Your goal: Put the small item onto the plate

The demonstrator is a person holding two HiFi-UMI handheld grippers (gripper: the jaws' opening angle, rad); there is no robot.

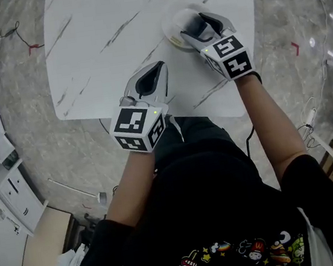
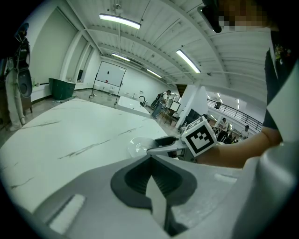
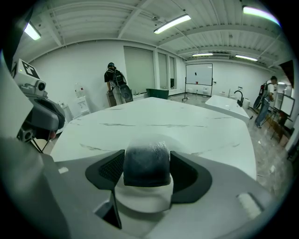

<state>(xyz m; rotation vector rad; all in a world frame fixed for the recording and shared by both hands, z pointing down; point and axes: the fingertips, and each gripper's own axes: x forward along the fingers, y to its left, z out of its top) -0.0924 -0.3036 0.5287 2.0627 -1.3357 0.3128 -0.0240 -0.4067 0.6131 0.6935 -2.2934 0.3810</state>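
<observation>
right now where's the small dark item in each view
Head view: small dark item between the right gripper's jaws, over the plate, upper centre.
Left gripper view: too small to tell; the right gripper shows at centre.
Right gripper view: centre, clamped between its jaws.
Shared landmark: white marbled table.

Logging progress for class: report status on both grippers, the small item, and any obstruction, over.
Left gripper shut, empty, near table edge. Right gripper shut on small dark item, over the plate. Nothing in the way.
</observation>
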